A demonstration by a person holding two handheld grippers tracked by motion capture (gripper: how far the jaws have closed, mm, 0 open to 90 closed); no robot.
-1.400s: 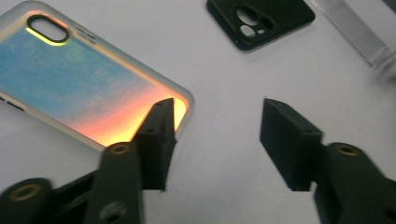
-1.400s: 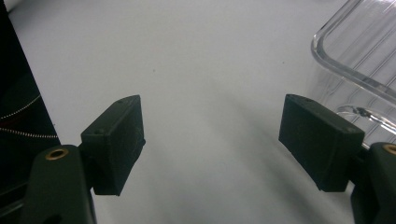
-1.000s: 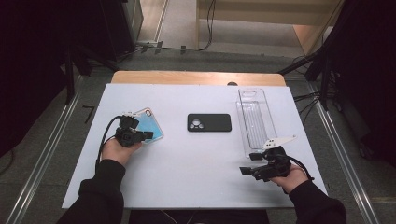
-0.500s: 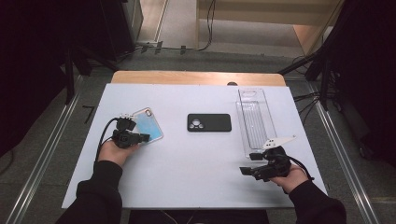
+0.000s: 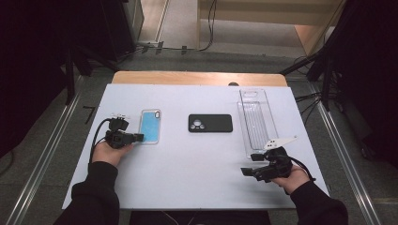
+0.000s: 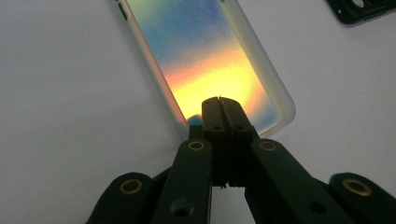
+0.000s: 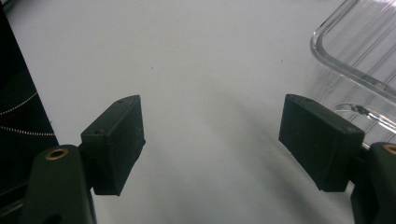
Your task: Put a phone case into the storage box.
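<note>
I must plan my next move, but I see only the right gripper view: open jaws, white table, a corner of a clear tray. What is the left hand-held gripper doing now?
Observer: The left hand-held gripper has its jaws shut, with the tips at one short end of a blue phone case.
Operator: Does it hold this case?
Observer: No. Nothing is between the jaws, and the case lies flat on the table.
Operator: Is there something else on the table?
Observer: Yes. A black phone case lies between the blue one and your clear tray.
</note>
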